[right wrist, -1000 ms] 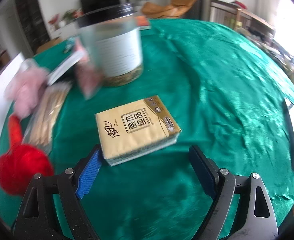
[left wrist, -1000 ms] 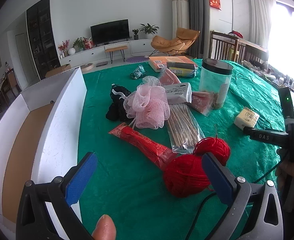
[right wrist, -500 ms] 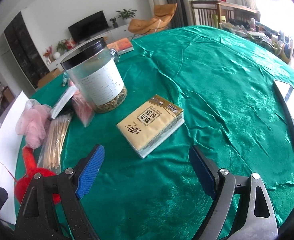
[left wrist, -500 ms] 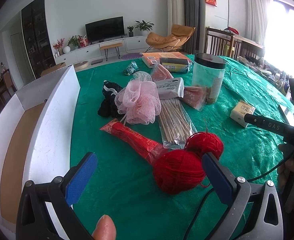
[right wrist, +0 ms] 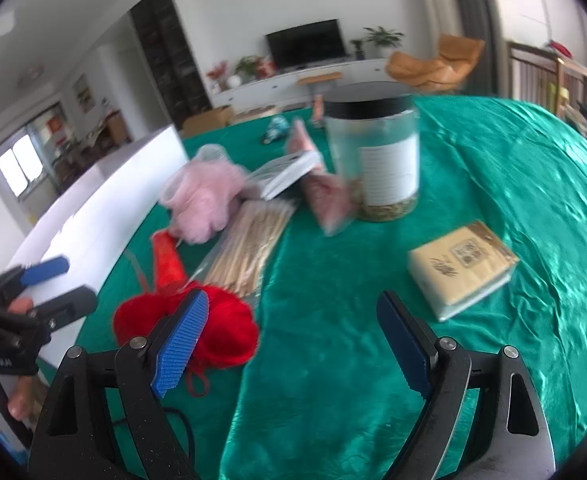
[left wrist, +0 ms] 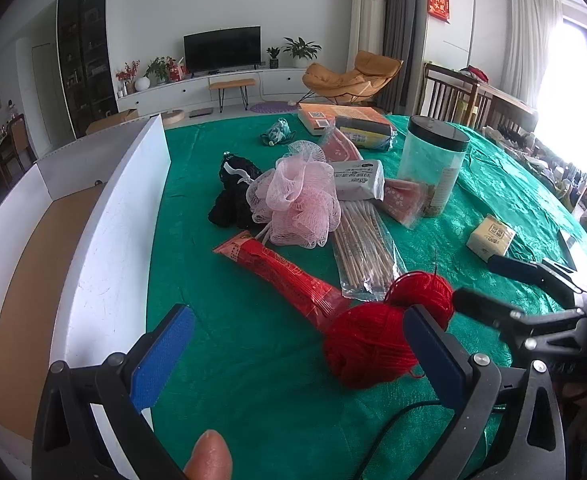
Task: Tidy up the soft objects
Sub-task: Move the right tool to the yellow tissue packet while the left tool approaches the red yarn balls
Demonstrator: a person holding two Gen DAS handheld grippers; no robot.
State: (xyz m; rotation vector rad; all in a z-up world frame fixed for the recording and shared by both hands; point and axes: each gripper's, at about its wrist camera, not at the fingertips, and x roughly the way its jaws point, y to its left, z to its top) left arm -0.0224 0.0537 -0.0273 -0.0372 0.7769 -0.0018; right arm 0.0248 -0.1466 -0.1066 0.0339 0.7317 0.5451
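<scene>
Two red yarn balls (left wrist: 367,340) lie on the green tablecloth near its front edge; they also show in the right wrist view (right wrist: 229,330). A pink mesh puff (left wrist: 297,204) and a black soft item (left wrist: 231,196) lie farther back. A white box (left wrist: 93,248) with a brown floor stands at the left. My left gripper (left wrist: 297,360) is open and empty, its right finger just in front of the yarn. My right gripper (right wrist: 293,344) is open and empty, its left finger in front of the yarn; it also shows in the left wrist view (left wrist: 505,284).
A red packet (left wrist: 281,276), a bag of wooden sticks (left wrist: 363,252), a jar with a black lid (left wrist: 431,168), a tissue pack (right wrist: 463,268), a grey packet (left wrist: 357,180), pink snack bags (left wrist: 403,200) and books (left wrist: 345,118) lie on the table. A phone (left wrist: 569,246) lies at the right.
My right gripper has swung left from the tissue pack toward the red yarn. My left gripper has shifted slightly and now has the yarn by its right finger.
</scene>
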